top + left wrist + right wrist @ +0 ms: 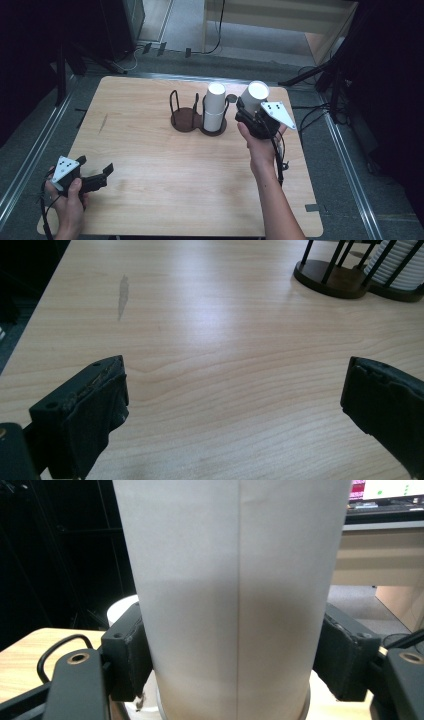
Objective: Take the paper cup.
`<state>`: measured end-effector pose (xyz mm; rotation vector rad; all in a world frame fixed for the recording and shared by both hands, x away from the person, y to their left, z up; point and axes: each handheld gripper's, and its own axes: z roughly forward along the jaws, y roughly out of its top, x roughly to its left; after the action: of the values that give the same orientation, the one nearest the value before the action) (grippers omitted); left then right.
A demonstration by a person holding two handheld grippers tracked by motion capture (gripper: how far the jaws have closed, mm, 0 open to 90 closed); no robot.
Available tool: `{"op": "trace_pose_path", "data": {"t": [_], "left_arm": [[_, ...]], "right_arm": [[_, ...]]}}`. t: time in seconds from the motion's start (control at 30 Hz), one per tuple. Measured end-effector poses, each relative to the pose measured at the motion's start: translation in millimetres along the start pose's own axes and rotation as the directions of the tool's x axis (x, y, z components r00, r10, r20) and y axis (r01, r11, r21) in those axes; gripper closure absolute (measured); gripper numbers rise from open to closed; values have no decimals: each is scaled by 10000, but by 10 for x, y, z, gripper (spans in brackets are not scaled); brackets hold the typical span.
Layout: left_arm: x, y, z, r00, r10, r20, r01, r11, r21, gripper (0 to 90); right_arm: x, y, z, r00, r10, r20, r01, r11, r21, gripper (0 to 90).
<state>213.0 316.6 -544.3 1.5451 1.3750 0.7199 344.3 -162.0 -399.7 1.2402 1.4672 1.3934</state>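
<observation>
In the high view, a dark wire holder with two round compartments stands near the far middle of the wooden table; its left compartment is empty, and its right compartment carries an upright stack of white cups. Just right of that stack, the right gripper clamps a white paper cup, tilted and inverted (flat base uppermost), above the table. The left gripper rests at the near left corner, jaws spread, nothing between them. In the left gripper view, both jaws stand wide apart over bare table, with the holder at top right. In the right gripper view, both jaws press the cup's wall, and the stack's rim shows behind it.
</observation>
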Motion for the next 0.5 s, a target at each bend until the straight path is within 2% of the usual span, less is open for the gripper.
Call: {"op": "trace_pose_path", "data": {"t": [0.13,0.3,0.43,0.5], "left_arm": [[-107,90,-14,9998,75,174,-72,9998,-190,0],[-288,219,5,9982,473,363,-457,9981,-419,0],[-357,303,40,9978,362,547,-329,9977,-591,0],[-425,402,86,9968,331,727,-273,9964,-797,0]], "right_arm": [[-13,-69,-93,10000,-53,25,53,9999,94,267],[-9,-139,-215,9998,-112,-164,114,9998,148,267],[-27,-163,-294,9996,-114,-255,116,9999,103,267],[-50,-193,-365,9995,-87,-299,91,9999,126,267]]}}
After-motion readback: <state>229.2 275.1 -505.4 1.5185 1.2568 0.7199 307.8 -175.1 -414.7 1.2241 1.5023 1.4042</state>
